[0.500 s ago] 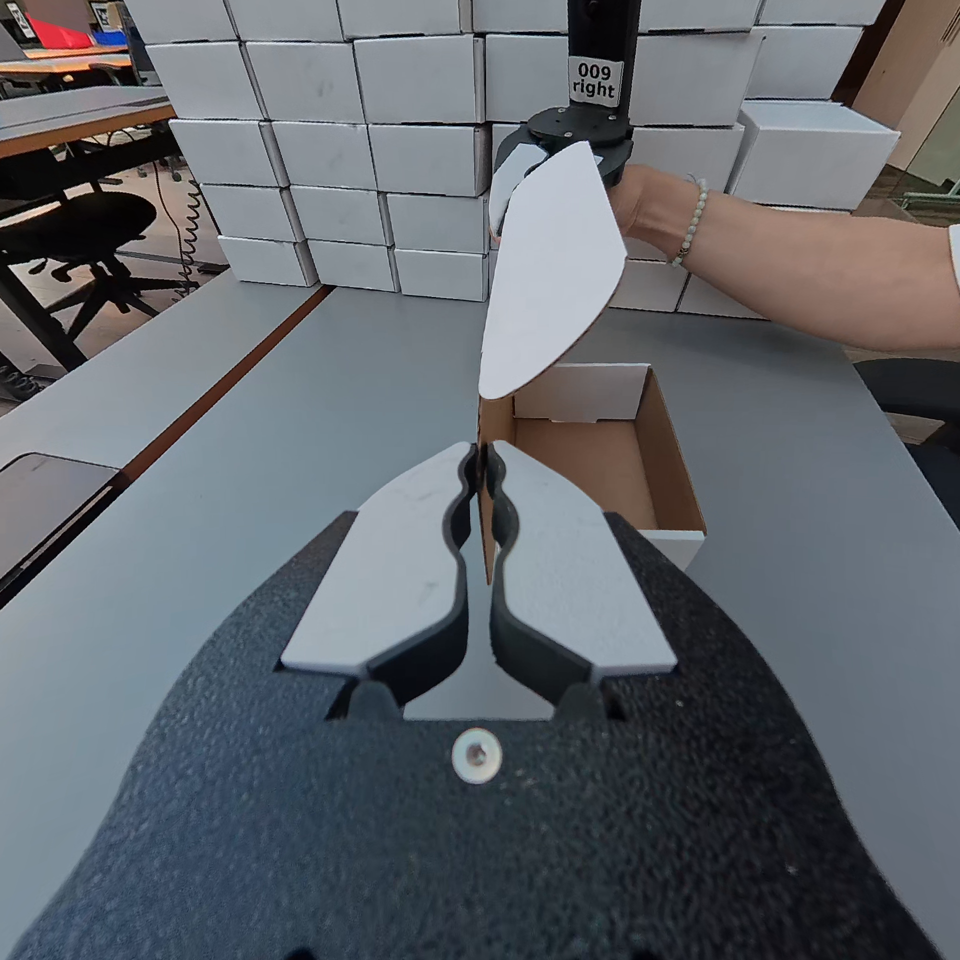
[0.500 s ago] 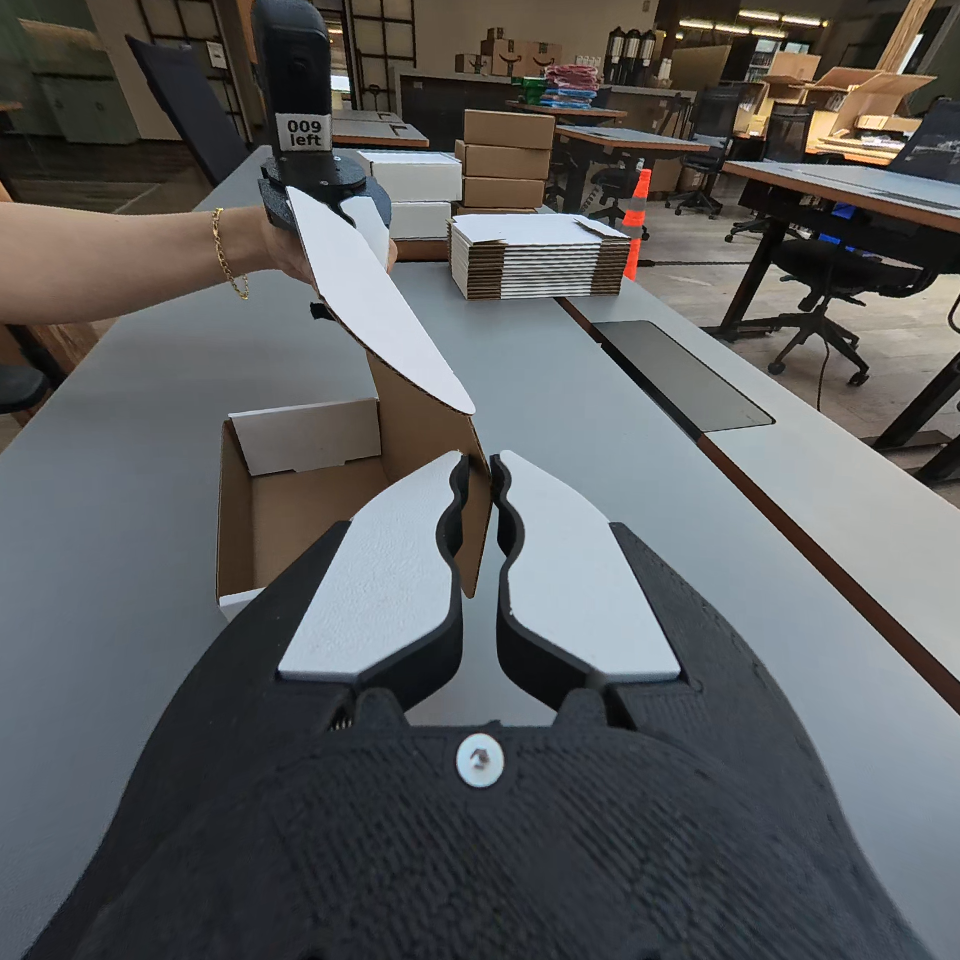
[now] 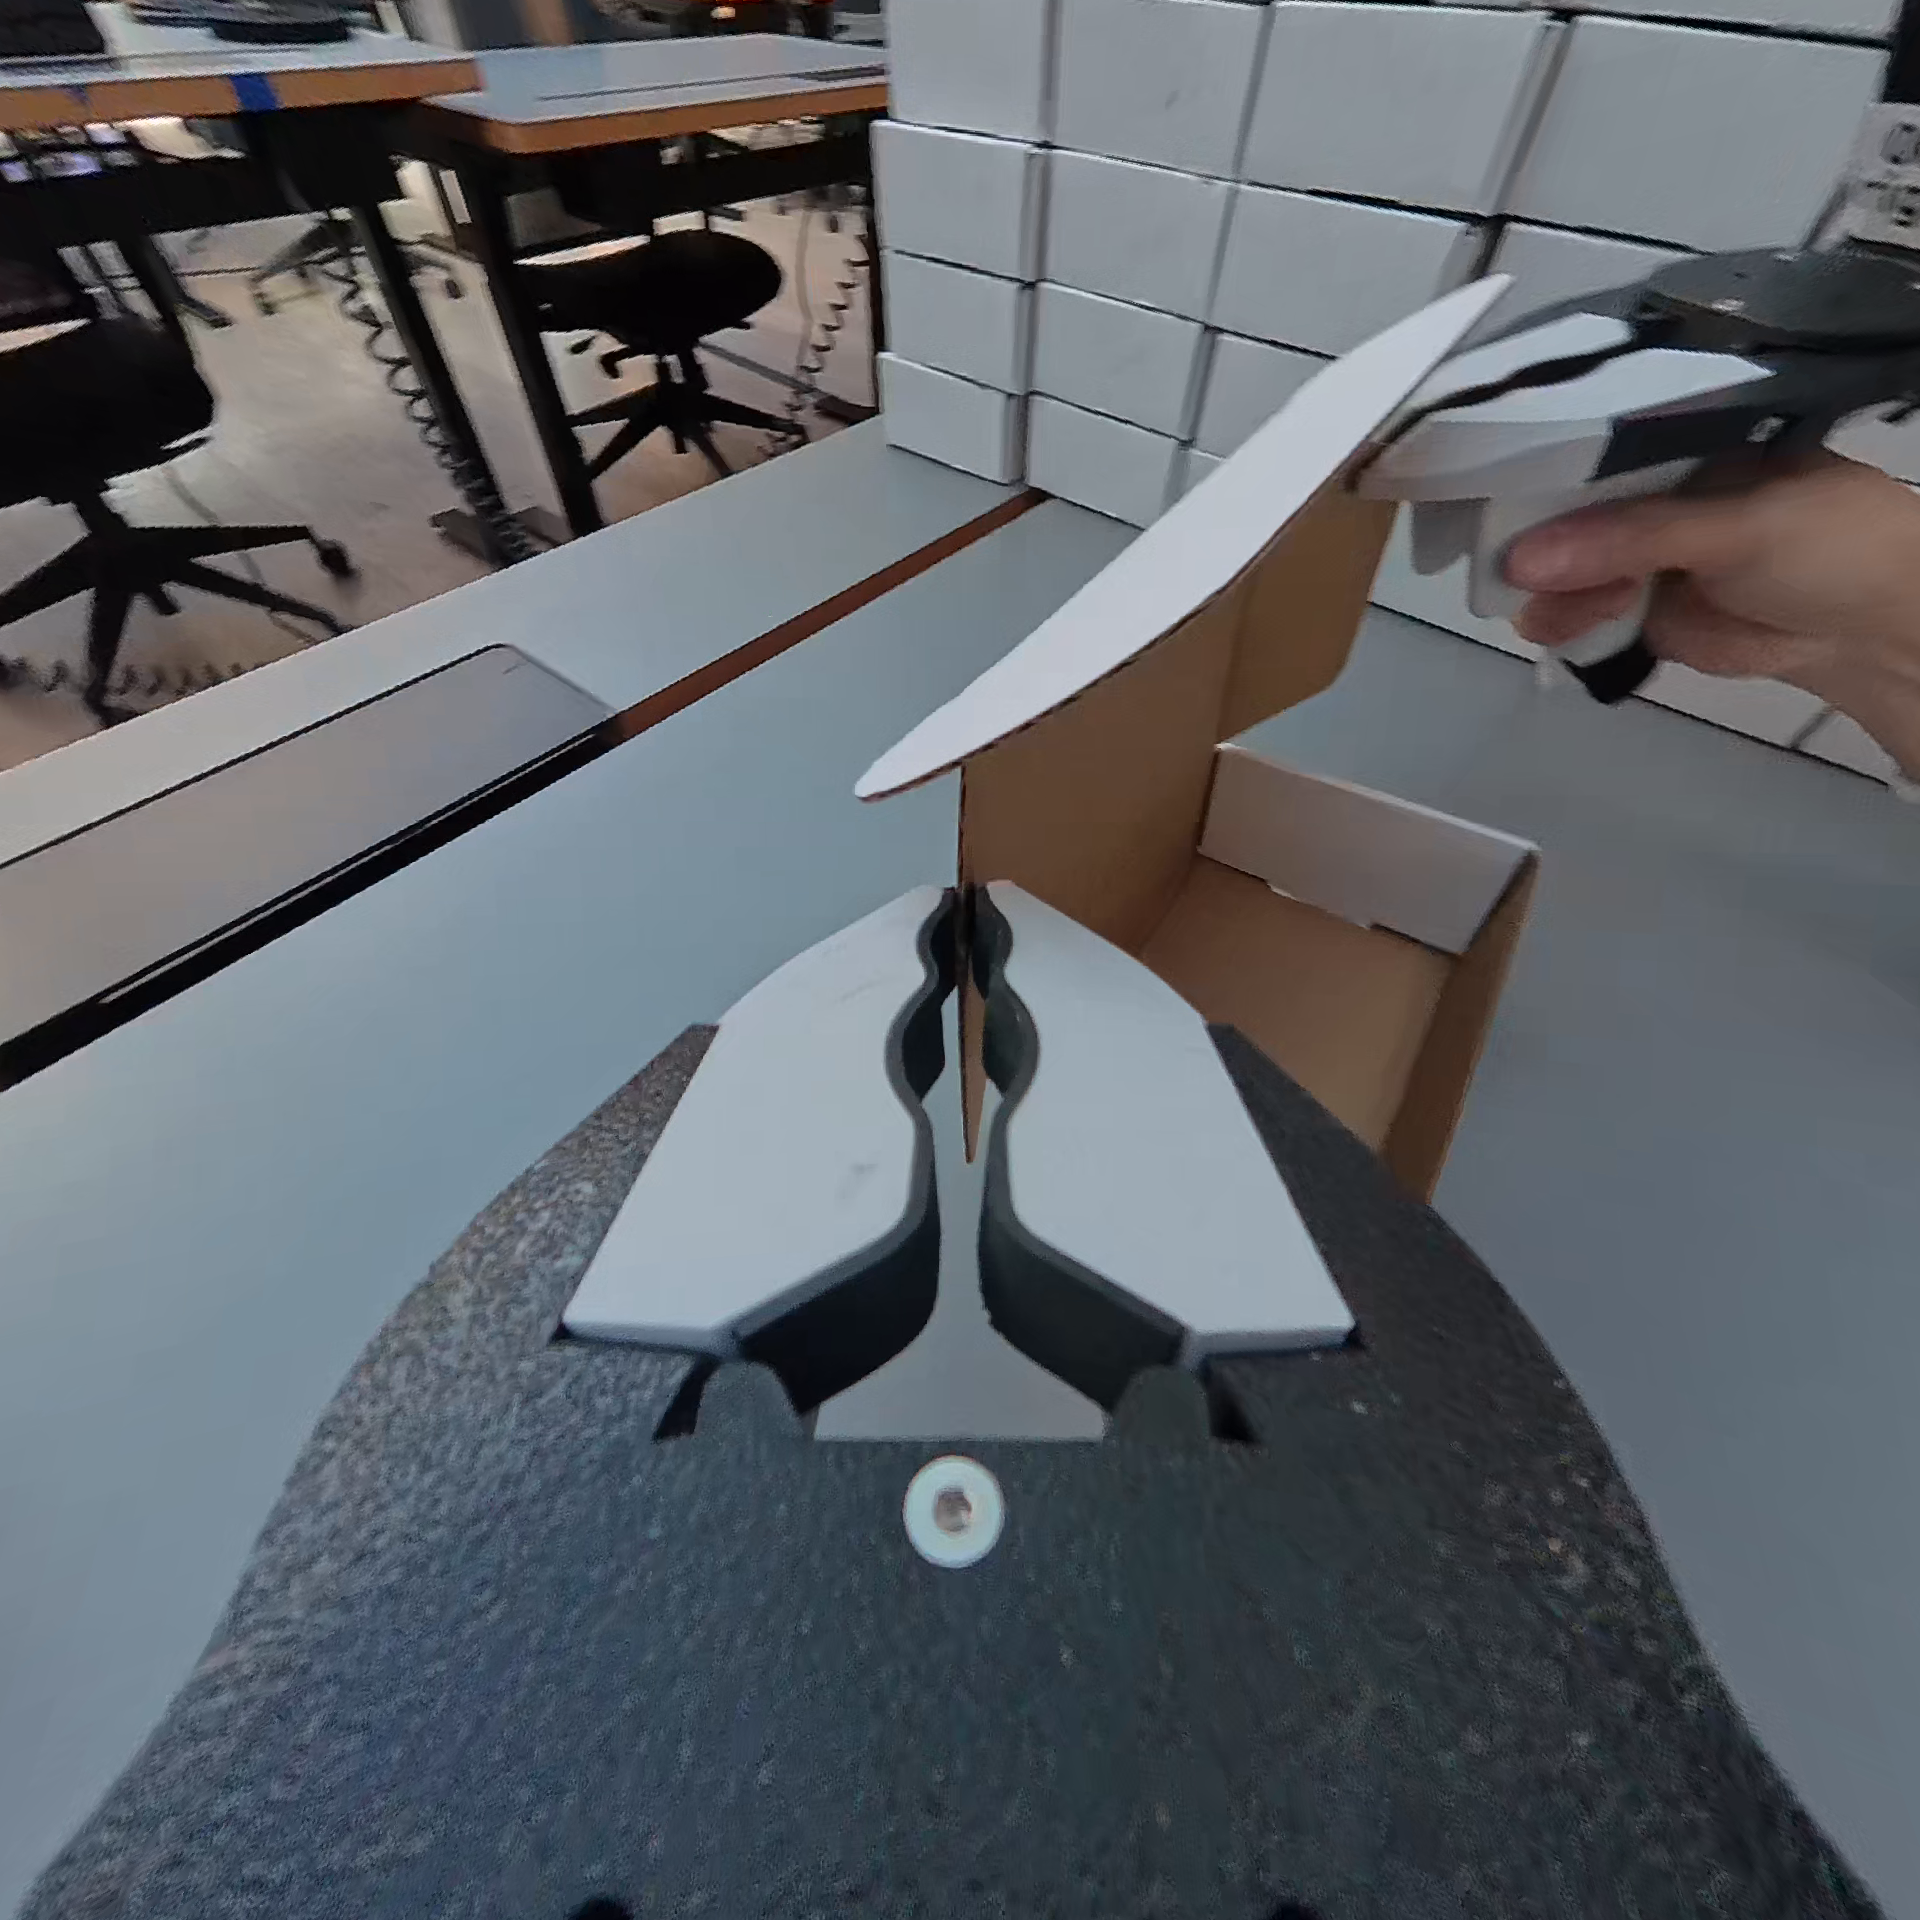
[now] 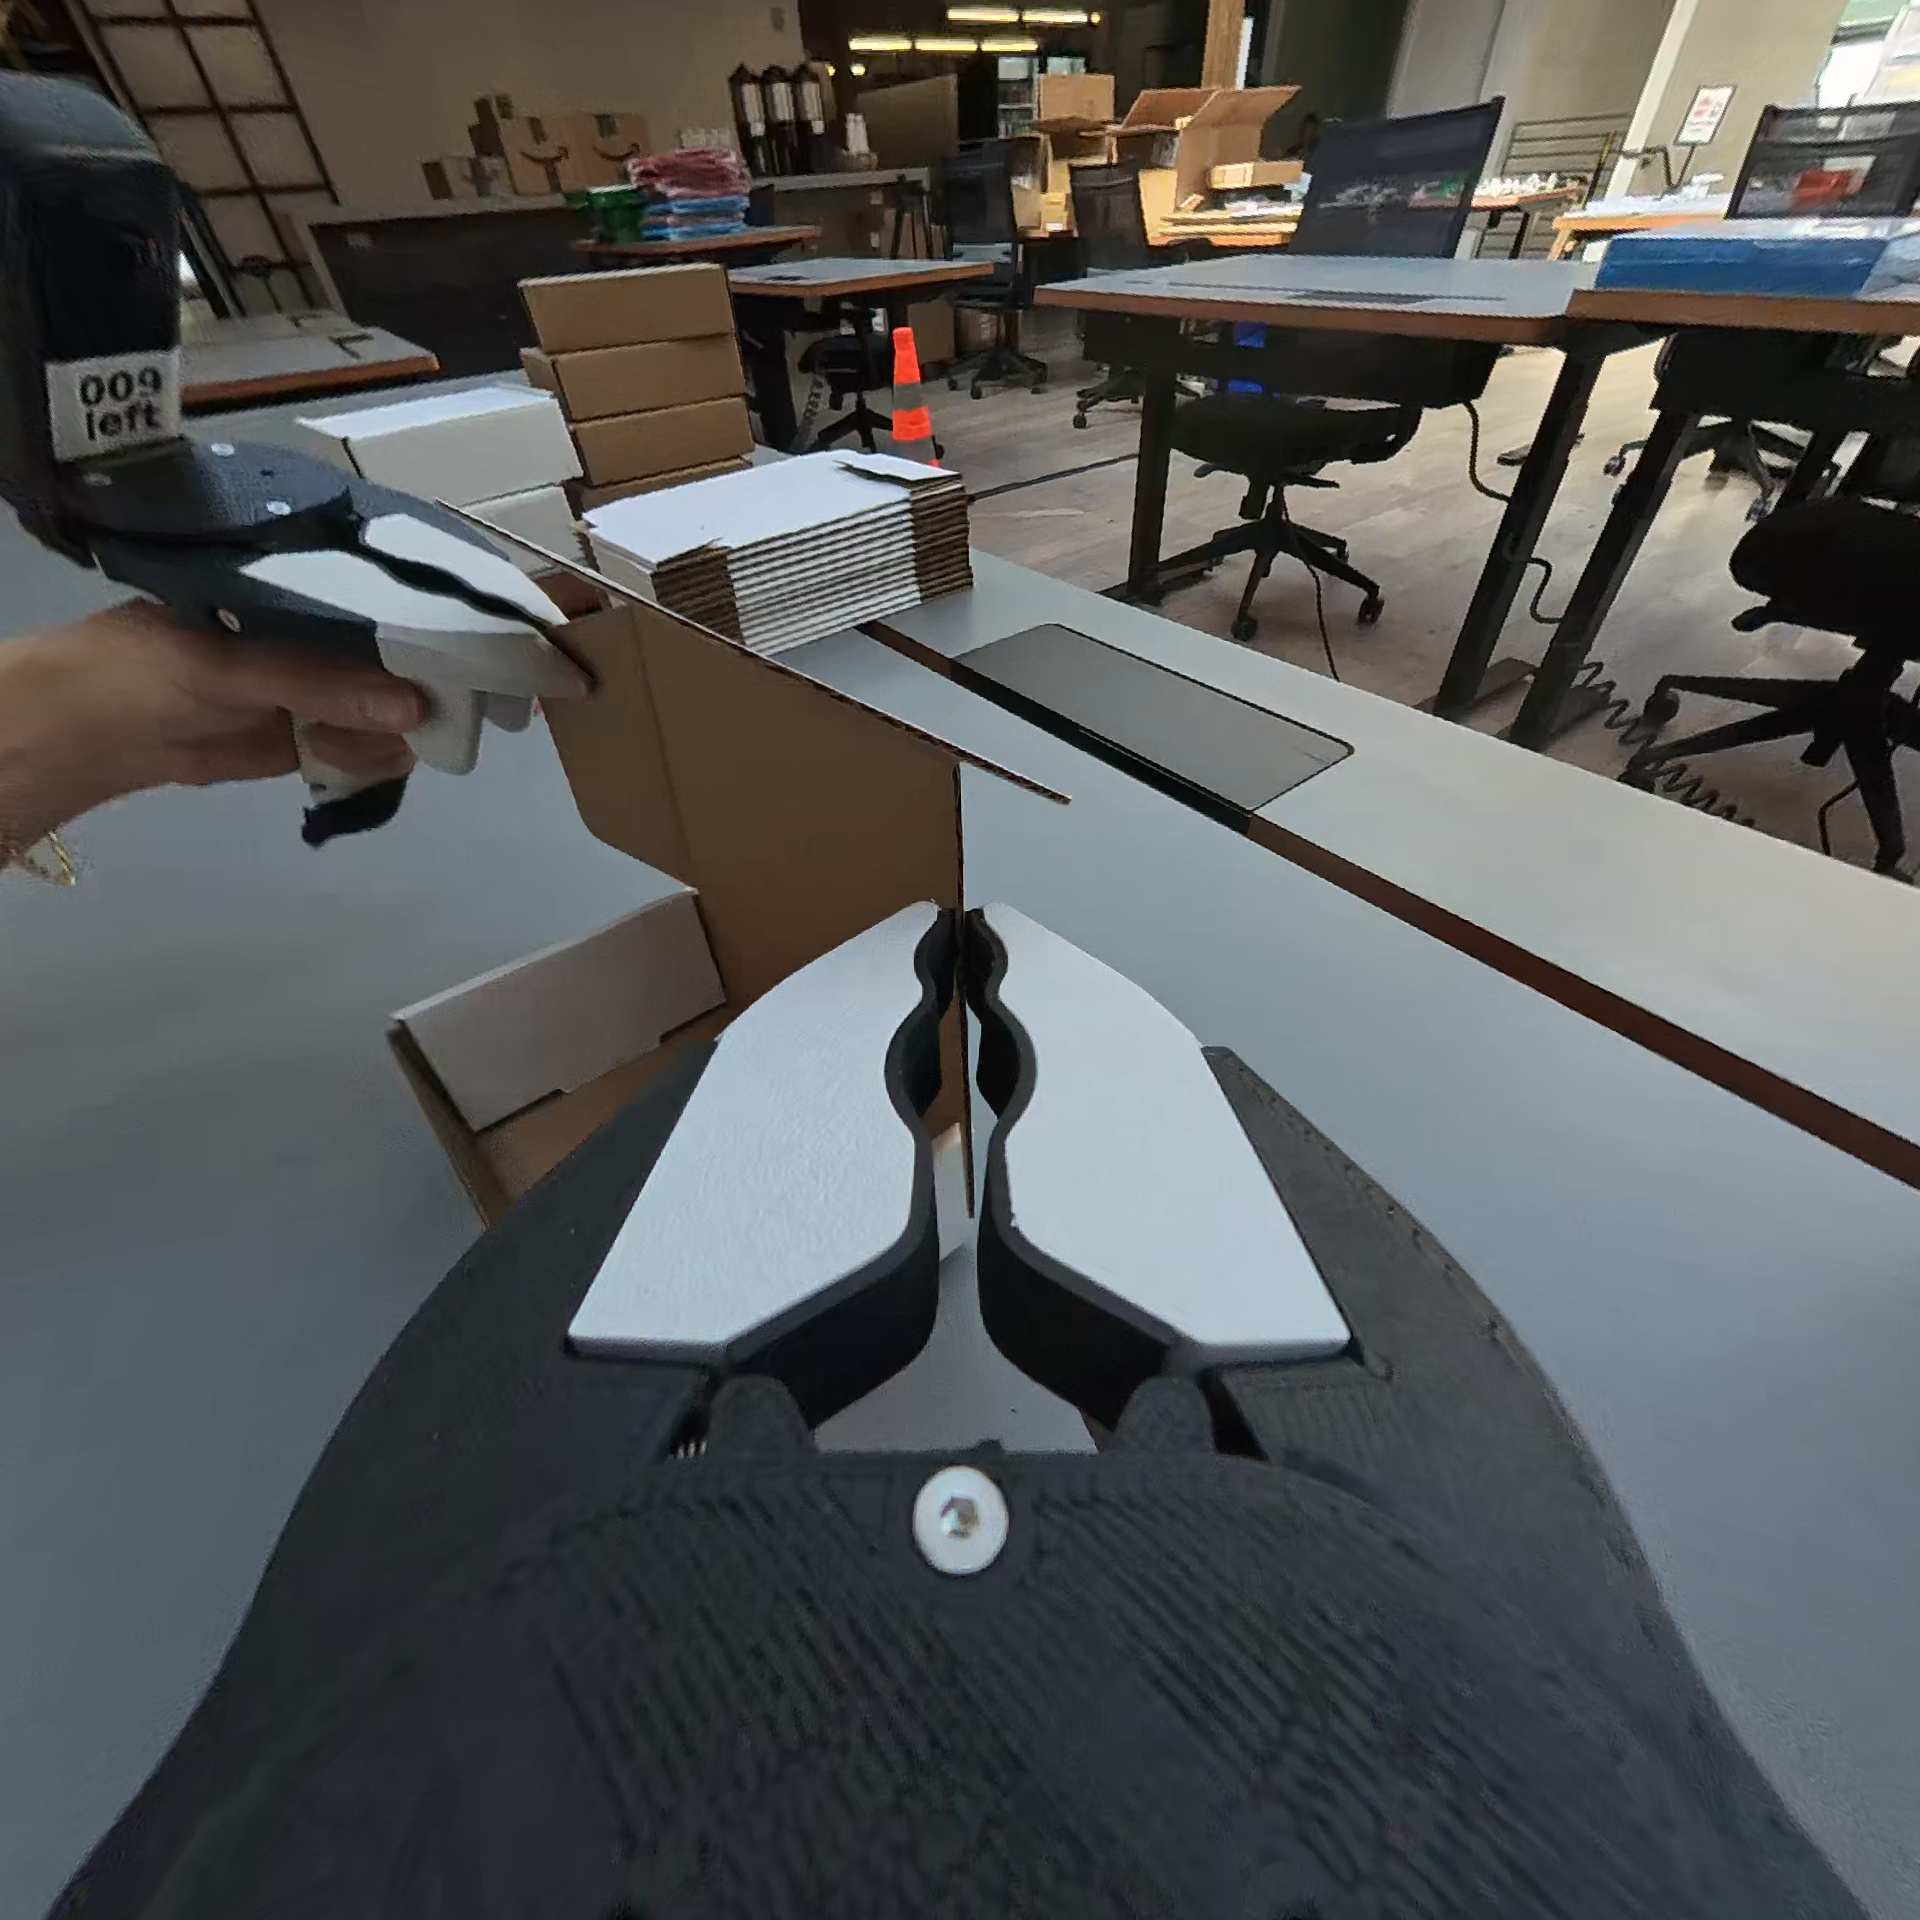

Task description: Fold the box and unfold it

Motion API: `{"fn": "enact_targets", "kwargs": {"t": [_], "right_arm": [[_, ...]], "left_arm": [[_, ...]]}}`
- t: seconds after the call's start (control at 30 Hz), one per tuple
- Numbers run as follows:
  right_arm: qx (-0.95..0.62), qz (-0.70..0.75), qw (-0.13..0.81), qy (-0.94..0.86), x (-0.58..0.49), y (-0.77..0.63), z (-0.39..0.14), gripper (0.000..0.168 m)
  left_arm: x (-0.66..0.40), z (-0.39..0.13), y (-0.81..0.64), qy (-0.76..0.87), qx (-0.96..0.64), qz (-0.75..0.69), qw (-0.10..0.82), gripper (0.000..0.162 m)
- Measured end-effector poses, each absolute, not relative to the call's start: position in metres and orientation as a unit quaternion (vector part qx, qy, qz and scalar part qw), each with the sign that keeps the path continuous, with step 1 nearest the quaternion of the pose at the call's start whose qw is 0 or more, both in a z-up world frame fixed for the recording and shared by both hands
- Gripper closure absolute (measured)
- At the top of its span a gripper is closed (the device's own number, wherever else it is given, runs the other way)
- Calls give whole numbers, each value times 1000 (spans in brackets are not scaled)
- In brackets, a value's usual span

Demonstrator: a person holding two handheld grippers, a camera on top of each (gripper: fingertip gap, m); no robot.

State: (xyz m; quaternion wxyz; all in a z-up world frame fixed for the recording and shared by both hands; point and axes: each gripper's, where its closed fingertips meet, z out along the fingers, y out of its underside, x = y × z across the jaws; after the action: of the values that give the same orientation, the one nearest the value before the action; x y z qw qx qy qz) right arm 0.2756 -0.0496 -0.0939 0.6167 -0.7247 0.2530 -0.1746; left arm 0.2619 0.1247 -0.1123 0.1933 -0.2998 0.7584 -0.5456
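A cardboard box, white outside and brown inside, sits on the grey table (image 3: pixel 343 1091). Its tray (image 3: pixel 1340 997) is open and its lid (image 3: pixel 1101 821) stands upright. The lid's white top flap (image 3: pixel 1164 582) leans out to the left. My left gripper (image 3: pixel 966 906) is shut on the near vertical edge of the lid. My right gripper (image 4: pixel 961 914) is shut on the lid's opposite edge (image 4: pixel 810 810). Each gripper also shows in the other view, the right gripper (image 3: pixel 1392 468) and the left gripper (image 4: pixel 566 649), both at the lid's upper corners. The tray (image 4: pixel 551 1023) lies low on the left.
A wall of white boxes (image 3: pixel 1195 249) stands behind the table. A stack of flat box blanks (image 4: pixel 790 540) and brown boxes (image 4: pixel 634 364) sit at the table's far end. A dark inset panel (image 4: pixel 1143 707) lies in the neighbouring desk. Office chairs and desks stand beyond.
Both grippers have swung round the box. The lid's white flap has tipped from nearly upright to leaning outward. The right jaws, slightly apart before, are now pinched on the lid's edge.
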Motion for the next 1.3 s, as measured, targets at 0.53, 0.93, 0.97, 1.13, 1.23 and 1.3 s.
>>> {"fn": "enact_targets", "kwargs": {"t": [0.53,0.93,0.97,1.13,1.23,1.3], "right_arm": [[-529,-198,687,457,272,7,-91,163],[-496,-155,712,472,269,-5,-105,164],[-488,-147,718,474,268,-4,-106,164],[-521,-173,695,464,259,-6,-114,165],[-552,-189,666,464,251,-7,-125,166],[-578,-207,639,463,246,-9,-134,166]], "left_arm": [[268,-109,141,545,-606,-447,370,159],[260,-117,123,500,-620,-470,380,158],[259,-118,123,501,-618,-467,386,158],[246,-125,122,511,-607,-464,393,159],[234,-135,118,522,-601,-459,393,158],[225,-143,115,537,-595,-448,396,158]]}}
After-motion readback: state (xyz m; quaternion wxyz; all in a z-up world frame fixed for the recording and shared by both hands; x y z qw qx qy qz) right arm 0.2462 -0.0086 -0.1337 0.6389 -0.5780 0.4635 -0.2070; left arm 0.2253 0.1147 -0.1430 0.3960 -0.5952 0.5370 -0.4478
